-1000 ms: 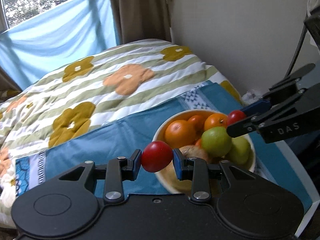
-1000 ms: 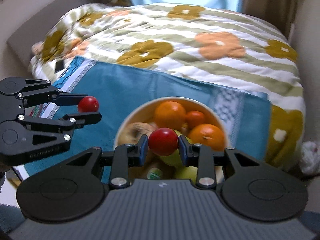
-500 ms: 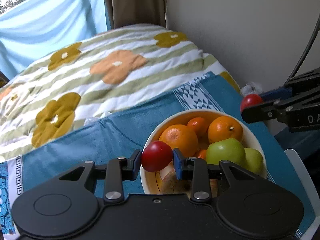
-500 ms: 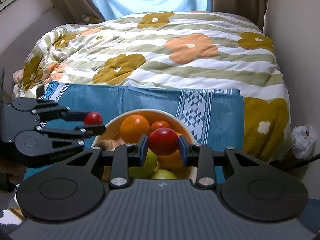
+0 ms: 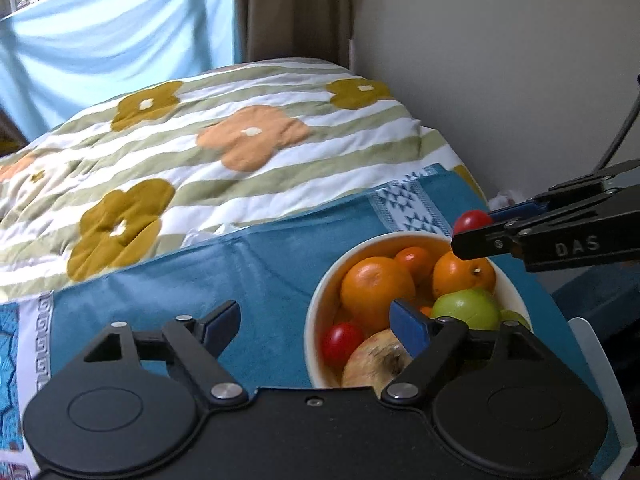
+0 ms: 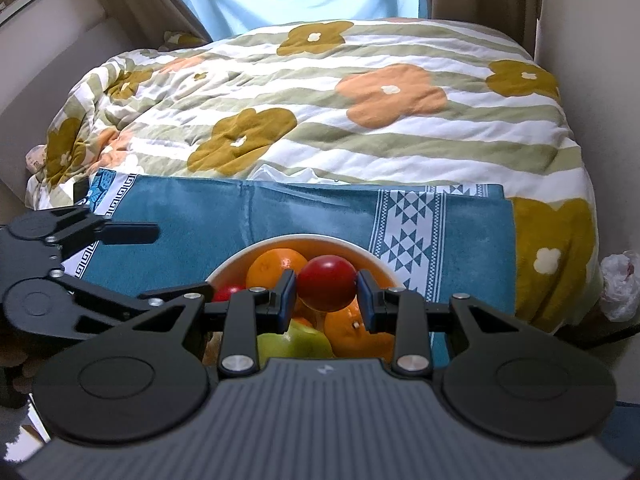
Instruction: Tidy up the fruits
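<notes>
**Left tomato's in, right one's up next**

Half a second ago your left claw was pinching a red tomato; now its jaws are spread wide with nothing between them, and that dropped tomato sits inside the bowl at the lower left of the fruit pile, touching the pale apple beside it. So that's one fruit delivered.

Your right claw is closed snugly on the other red tomato, and in the right wrist view it hangs over the bowl's middle, above the oranges and the green apple. From the left view it shows at the bowl's far right rim.

The bowl rests on the blue cloth spread over the bed, low in both frames. My guess is you just let go of that one too, gently, since the pile's already heaped and a round tomato could roll off.
</notes>
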### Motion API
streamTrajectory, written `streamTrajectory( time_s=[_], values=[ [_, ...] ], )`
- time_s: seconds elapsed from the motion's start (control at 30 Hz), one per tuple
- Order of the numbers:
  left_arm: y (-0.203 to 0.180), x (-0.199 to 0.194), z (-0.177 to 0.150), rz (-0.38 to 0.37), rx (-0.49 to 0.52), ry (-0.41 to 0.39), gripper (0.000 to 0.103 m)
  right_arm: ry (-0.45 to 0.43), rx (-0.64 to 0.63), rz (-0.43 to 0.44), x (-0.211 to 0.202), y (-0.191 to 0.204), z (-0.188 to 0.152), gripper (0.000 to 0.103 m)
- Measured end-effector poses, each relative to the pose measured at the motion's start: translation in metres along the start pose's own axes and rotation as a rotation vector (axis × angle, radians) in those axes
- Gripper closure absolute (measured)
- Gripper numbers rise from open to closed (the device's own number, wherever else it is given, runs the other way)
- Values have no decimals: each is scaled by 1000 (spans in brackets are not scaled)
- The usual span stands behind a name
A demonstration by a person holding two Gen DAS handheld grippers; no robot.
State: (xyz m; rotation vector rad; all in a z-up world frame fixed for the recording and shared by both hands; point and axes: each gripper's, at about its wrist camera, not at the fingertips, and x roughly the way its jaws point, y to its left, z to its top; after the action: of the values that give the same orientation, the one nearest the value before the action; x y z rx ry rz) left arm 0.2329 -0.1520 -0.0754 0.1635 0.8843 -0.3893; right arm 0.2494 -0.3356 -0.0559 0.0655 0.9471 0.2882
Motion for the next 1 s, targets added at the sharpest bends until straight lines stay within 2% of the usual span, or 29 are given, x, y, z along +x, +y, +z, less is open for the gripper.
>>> streamTrajectory(
  time_s=[0.4,0.77,0.8,0.83,0.9,1.0],
  values=[
    [19,-17,-24,38,-86,11,18,52,-61,6,34,13,-1,56],
    [18,-28,-41,67,-112,-2,18,4,-117,29,34,16,-14,55],
    [17,-29,-43,70,-114,-4,18,-9,-124,27,32,17,-16,52],
    [16,-30,-44,73,-116,-5,18,-25,-133,25,30,18,-19,39],
    [14,-33,-48,82,-125,-9,18,-55,-144,30,25,19,-23,30],
    [11,-40,-54,97,-146,-21,18,-77,-145,32,18,19,-28,28]
  ],
)
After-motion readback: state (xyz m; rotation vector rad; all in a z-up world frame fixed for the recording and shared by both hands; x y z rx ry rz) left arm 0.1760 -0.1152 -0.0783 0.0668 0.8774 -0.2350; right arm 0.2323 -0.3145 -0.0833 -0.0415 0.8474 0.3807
